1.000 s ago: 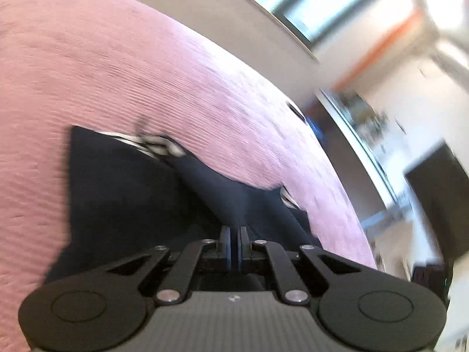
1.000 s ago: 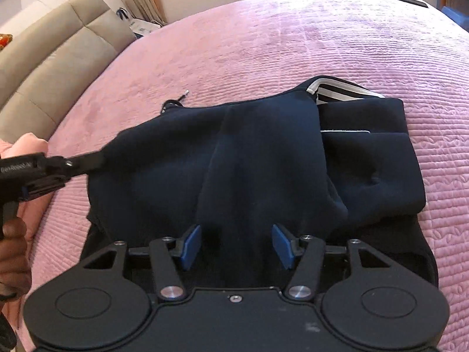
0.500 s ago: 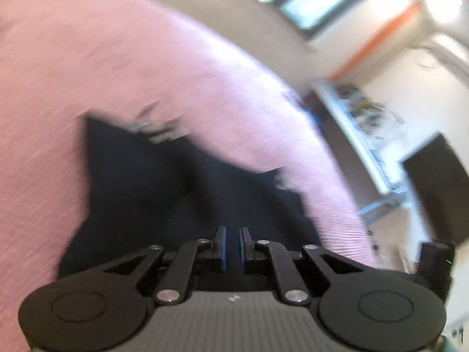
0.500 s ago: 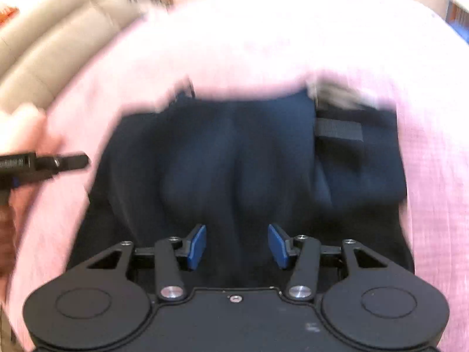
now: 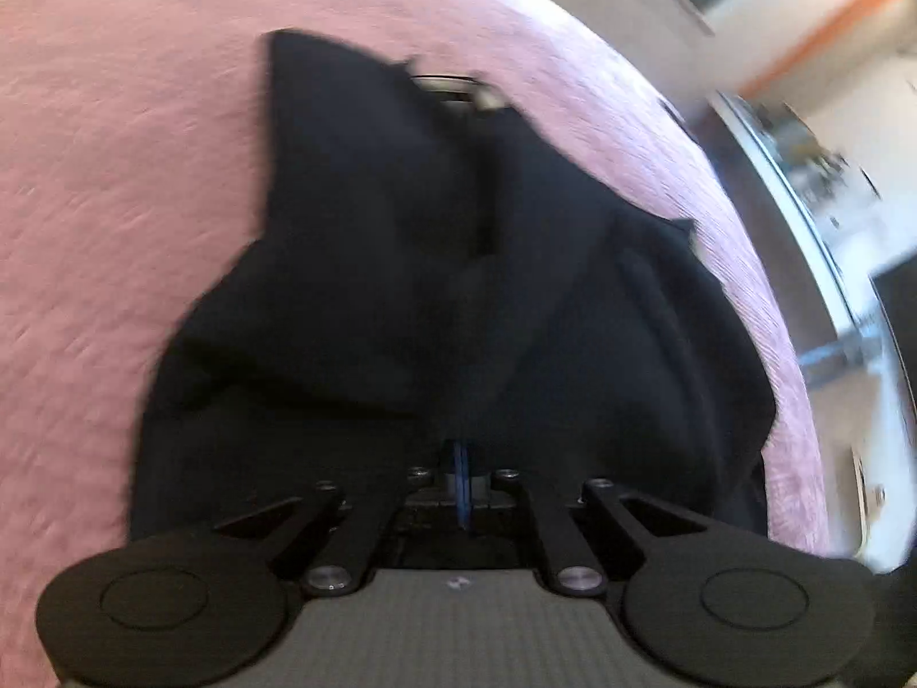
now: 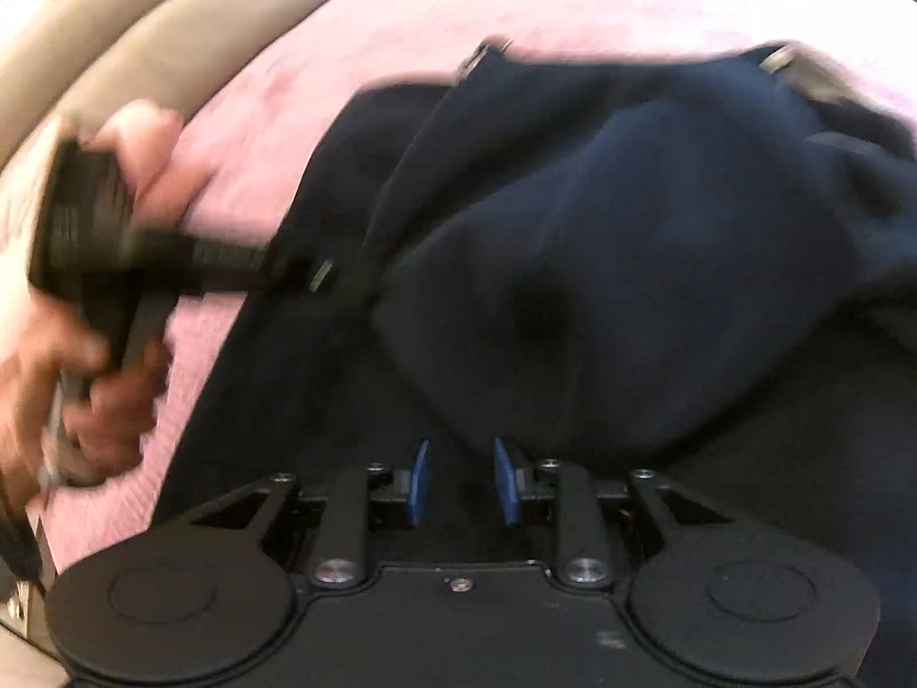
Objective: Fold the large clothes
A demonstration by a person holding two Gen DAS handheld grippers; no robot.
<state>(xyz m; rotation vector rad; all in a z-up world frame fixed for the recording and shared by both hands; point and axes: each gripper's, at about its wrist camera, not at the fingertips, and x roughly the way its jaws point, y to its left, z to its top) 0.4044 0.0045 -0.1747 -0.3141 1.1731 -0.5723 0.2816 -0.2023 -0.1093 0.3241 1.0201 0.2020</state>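
A dark navy garment (image 5: 435, 264) lies bunched on a pink bedspread (image 5: 114, 183). My left gripper (image 5: 462, 458) is shut on a fold of the garment and lifts it; it also shows at the left of the right wrist view (image 6: 321, 278), pinching the cloth's edge. The garment fills the right wrist view (image 6: 602, 264). My right gripper (image 6: 458, 481) hangs just above the cloth, its blue pads (image 6: 421, 476) apart with nothing between them.
A beige padded headboard (image 6: 149, 74) borders the bed at the upper left of the right wrist view. A window, a counter and a dark screen (image 5: 894, 309) stand beyond the bed's right edge. The person's hand (image 6: 86, 378) holds the left gripper.
The left gripper opened slightly, then shut on a garment fold and pulled it up and inward. The right gripper moved closer to the cloth and its pads narrowed.
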